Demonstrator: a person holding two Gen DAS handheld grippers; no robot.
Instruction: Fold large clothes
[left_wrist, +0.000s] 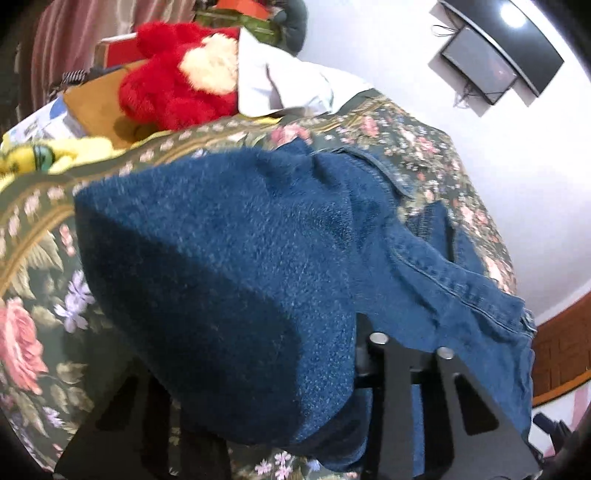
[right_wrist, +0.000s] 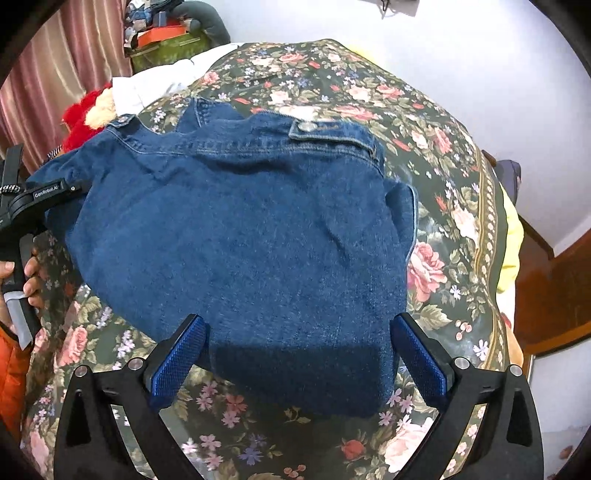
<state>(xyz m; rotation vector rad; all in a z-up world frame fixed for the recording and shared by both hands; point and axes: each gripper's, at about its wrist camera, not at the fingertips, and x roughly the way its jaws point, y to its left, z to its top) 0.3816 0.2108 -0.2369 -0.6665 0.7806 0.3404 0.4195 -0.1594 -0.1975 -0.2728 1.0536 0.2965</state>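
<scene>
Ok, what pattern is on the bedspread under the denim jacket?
Dark green bedspread with pink roses and small flowers, clearest in the right wrist view.

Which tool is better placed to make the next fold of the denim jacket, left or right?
Left, probably. The left tool is already closed on the denim jacket at its edge, ready to carry it over. The right tool hovers open above the near hem, gripping nothing.

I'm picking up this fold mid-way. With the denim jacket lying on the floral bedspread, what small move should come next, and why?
Probably lift the left gripper and carry its denim across the jacket. Fabric drapes over its narrowed jaws, apparently pinched, while the right gripper hangs open above the near hem, holding nothing. The jacket lies only partly folded on the bedspread.
</scene>
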